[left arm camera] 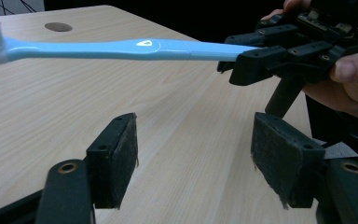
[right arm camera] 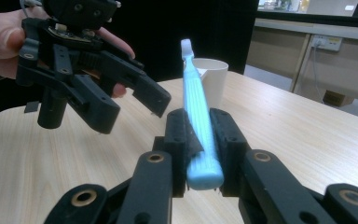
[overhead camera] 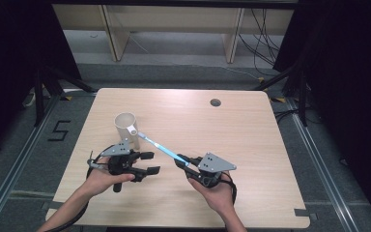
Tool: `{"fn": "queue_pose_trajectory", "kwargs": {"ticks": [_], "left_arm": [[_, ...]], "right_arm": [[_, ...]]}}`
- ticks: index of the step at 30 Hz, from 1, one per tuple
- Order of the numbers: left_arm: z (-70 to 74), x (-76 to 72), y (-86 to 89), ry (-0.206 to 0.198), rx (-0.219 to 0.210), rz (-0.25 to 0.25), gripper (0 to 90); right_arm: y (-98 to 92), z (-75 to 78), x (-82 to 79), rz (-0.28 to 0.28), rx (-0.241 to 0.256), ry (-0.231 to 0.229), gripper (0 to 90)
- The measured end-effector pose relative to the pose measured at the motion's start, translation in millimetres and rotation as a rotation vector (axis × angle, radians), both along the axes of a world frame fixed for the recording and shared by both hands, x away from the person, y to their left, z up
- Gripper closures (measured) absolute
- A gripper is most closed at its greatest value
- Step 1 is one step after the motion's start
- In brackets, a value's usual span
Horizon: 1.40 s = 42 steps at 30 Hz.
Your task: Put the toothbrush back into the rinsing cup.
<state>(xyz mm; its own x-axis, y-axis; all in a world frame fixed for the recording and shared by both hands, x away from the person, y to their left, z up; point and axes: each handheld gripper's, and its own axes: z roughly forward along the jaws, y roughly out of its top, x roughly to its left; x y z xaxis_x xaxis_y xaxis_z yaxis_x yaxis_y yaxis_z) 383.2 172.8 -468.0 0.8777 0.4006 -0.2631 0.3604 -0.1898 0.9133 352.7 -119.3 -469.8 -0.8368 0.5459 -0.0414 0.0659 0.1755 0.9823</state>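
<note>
The right claw (overhead camera: 182, 161) is gripping the toothbrush (overhead camera: 164, 151) by its handle end, holding it above the tabletop (overhead camera: 251, 145) with the head just at the cup (overhead camera: 127, 128) rim, so dropping it in is remaining, while the left claw (overhead camera: 149, 163) is waiting wide, holding nothing.

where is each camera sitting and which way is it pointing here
High view: fixed above the person's side, looking forward and down on the table; both forearms enter from the bottom, left gripper open, right gripper shut on the blue toothbrush, whose head is by the white cup.
Left gripper view: rides the left gripper, looking between its open jaws across the table at the toothbrush and the right hand.
Right gripper view: rides the right gripper, looking along the clamped toothbrush toward the cup; the left hand shows.
Shared: all views show the toothbrush.
</note>
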Motion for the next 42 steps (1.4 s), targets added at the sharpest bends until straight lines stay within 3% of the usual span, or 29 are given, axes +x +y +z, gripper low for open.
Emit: {"fn": "queue_pose_trajectory", "kwargs": {"ticks": [1, 3, 4, 6, 9, 14, 15, 17, 18, 21, 22, 25, 27, 31, 37, 38, 39, 40, 42], "left_arm": [[-1.0, 1.1, -1.1, 0.005, -0.022, -0.006, 31.3], [-0.4, 1.9, -1.0, 0.013, -0.022, 0.009, 31.3], [-0.4, 2.6, -1.2, 0.017, -0.026, 0.014, 31.3], [-0.9, 4.6, -1.4, 0.022, -0.047, 0.017, 31.5], [-0.2, 6.2, -1.2, 0.034, -0.075, 0.025, 32.0], [2.9, 7.5, -1.1, 0.041, -0.093, 0.033, 32.4], [3.0, 8.5, -1.5, 0.039, -0.107, 0.027, 32.5], [4.8, 8.9, -0.7, 0.037, -0.101, 0.041, 32.6], [5.3, 9.2, -0.7, 0.041, -0.108, 0.043, 32.7], [6.3, 10.0, -0.9, 0.043, -0.117, 0.044, 32.8], [6.7, 10.1, -1.0, 0.044, -0.124, 0.047, 32.8], [8.0, 10.5, -1.0, 0.048, -0.143, 0.054, 32.8], [8.7, 11.3, -0.9, 0.047, -0.154, 0.056, 32.8], [9.5, 12.4, -1.1, 0.053, -0.167, 0.069, 33.0], [12.1, 14.8, -1.9, 0.059, -0.199, 0.084, 33.3], [12.9, 15.0, -1.8, 0.058, -0.201, 0.091, 33.4], [13.6, 15.5, -1.8, 0.056, -0.205, 0.094, 33.5], [14.6, 15.6, -1.7, 0.057, -0.208, 0.1, 33.9], [16.3, 15.9, -1.9, 0.057, -0.219, 0.109, 34.0]], "right_arm": [[0.5, -0.2, 0.4, 0.004, 0.001, -0.002, 78.9], [1.5, -0.7, 0.9, 0.014, 0.012, -0.006, 78.9], [2.4, -1.0, -0.4, 0.021, 0.022, 0.023, 78.9], [2.5, -0.9, 1.3, 0.026, 0.02, 0.0, 78.9], [2.8, -0.5, 0.7, 0.025, 0.022, 0.012, 78.9], [3.3, -1.4, 2.1, 0.013, 0.017, -0.007, 78.9], [4.5, -2.1, 1.6, 0.021, 0.024, 0.009, 78.9], [4.8, -2.1, 0.9, 0.02, 0.027, 0.017, 78.9], [3.9, -1.4, 1.8, 0.008, 0.014, -0.013, 78.9], [5.2, -1.2, 1.1, 0.018, 0.026, 0.008, 78.9], [4.2, -0.5, 1.5, 0.004, 0.013, -0.013, 78.9], [5.4, -0.4, -0.1, 0.014, 0.025, 0.015, 78.9], [5.0, -0.2, 0.7, 0.012, 0.022, -0.009, 78.9], [6.1, -0.5, -0.1, 0.025, 0.033, 0.011, 78.9], [5.4, 2.2, 0.9, 0.022, 0.03, -0.022, 78.8], [4.5, 3.2, -1.5, 0.003, 0.021, 0.003, 78.9], [4.2, 3.5, 0.6, 0.006, 0.027, -0.024, 78.9], [5.0, 4.1, -0.9, 0.005, 0.046, -0.007, 78.8], [4.3, 4.9, -0.6, 0.01, 0.039, -0.005, 78.8]]}}
